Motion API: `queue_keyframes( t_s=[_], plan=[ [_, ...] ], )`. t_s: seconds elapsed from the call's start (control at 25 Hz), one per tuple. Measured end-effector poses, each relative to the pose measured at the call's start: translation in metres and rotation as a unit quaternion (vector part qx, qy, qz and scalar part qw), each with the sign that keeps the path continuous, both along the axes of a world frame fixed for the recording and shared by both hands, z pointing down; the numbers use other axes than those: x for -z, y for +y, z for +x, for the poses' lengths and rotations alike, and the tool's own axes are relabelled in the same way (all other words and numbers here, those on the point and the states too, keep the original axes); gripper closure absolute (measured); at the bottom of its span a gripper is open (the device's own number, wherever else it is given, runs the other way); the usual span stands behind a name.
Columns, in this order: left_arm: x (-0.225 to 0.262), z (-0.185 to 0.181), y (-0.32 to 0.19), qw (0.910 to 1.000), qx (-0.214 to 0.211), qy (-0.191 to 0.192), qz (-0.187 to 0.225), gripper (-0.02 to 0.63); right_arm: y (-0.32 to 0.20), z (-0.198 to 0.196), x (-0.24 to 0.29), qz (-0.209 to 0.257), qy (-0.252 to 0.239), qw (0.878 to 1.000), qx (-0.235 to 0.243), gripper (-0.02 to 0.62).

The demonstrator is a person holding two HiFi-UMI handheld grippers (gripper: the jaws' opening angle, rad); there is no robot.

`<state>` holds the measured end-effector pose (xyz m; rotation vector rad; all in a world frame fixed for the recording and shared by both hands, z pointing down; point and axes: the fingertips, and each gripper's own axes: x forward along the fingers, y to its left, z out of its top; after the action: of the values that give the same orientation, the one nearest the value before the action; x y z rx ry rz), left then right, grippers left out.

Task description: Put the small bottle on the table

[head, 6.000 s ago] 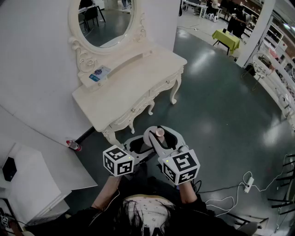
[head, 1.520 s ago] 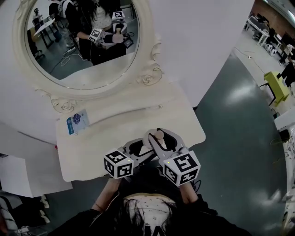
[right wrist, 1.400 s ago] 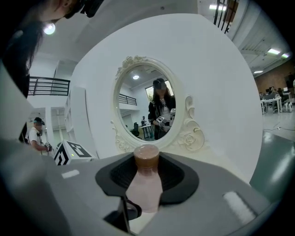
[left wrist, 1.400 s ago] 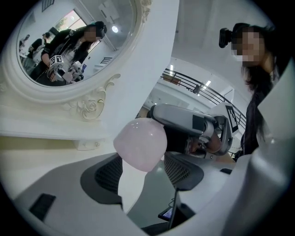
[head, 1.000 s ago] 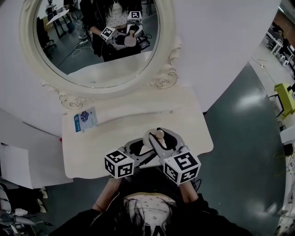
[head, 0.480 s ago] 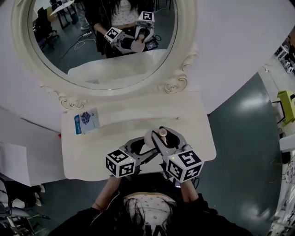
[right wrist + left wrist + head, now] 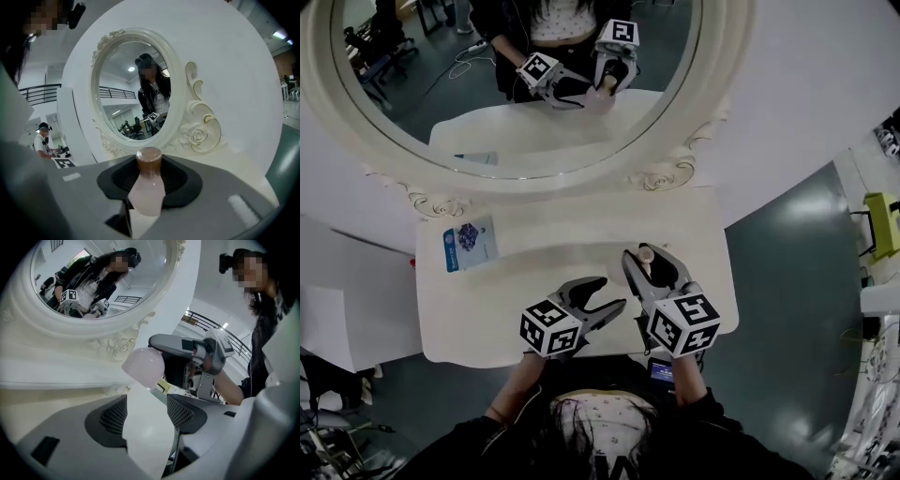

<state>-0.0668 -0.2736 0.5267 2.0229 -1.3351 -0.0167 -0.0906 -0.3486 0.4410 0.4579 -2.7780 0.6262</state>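
The small bottle [image 7: 147, 190] is clenched upright by the right gripper [image 7: 649, 267], seemingly just above the table [image 7: 487, 300]; the left gripper [image 7: 606, 292] is held with jaws apart and empty.

Bright, even indoor light; strong fisheye bending, black vignetted corners; small bottle [image 7: 143, 367] out of focus up close.

Smooth pink plastic bottle [image 7: 146, 190] (slightly translucent), satin cream-painted table [image 7: 506, 300]
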Motion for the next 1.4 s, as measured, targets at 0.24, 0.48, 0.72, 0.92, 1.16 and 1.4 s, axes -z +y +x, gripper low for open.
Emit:
queue_keyframes(
  t_s=[0.24,0.48,0.72,0.92,1.16,1.4],
  plan=[
    [-0.008,-0.019,-0.001,0.9999,0.015,0.003,-0.004,0.341,-0.044,-0.014,-0.022,0.016,0.023,0.999,-0.025,0.451],
    [-0.009,-0.042,-0.003,0.9992,0.039,0.010,0.001,0.341,-0.077,-0.030,-0.049,0.033,0.056,0.997,-0.042,0.451],
    [-0.011,-0.052,-0.001,0.9984,0.054,0.017,-0.004,0.341,-0.098,-0.037,-0.063,0.059,0.084,0.993,-0.051,0.451],
    [-0.012,-0.060,0.002,0.9978,0.063,0.021,-0.003,0.341,-0.106,-0.044,-0.074,0.067,0.098,0.991,-0.058,0.451],
    [-0.013,-0.071,0.004,0.9971,0.072,0.022,0.000,0.341,-0.105,-0.054,-0.076,0.109,0.109,0.987,-0.045,0.451],
    [-0.009,-0.073,0.005,0.9968,0.077,0.021,0.005,0.341,-0.111,-0.064,-0.075,0.131,0.096,0.986,-0.035,0.451]
  ],
)
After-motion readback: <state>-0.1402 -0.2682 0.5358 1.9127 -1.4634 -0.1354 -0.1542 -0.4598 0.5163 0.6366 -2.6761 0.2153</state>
